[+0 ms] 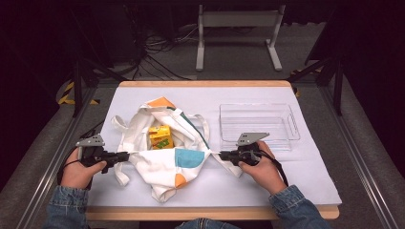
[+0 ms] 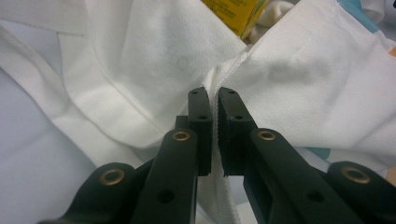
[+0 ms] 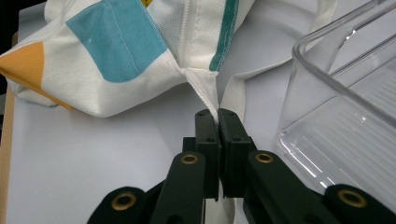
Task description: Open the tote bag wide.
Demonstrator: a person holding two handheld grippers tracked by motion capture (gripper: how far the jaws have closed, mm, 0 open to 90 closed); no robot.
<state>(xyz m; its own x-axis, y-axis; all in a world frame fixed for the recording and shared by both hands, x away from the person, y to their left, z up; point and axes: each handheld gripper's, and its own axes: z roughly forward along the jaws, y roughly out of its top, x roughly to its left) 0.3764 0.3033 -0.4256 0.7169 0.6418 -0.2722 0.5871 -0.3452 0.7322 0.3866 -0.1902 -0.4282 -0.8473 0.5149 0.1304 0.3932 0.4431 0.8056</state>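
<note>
A white cloth tote bag (image 1: 165,152) with blue, orange and green patches lies on the table, its mouth pulled open sideways. A yellow carton (image 1: 160,137) sits inside the opening, and its corner (image 2: 233,16) shows in the left gripper view. My left gripper (image 1: 128,155) is shut on the bag's left rim (image 2: 215,100). My right gripper (image 1: 220,154) is shut on the bag's right rim (image 3: 208,95), beside the blue patch (image 3: 116,44). The cloth is stretched between the two grippers.
A clear plastic bin (image 1: 258,125) stands empty at the right rear, close to my right gripper, with its wall (image 3: 345,93) near the jaws. A white sheet (image 1: 286,176) covers the wooden table. Bag straps (image 1: 119,125) trail loose on the left.
</note>
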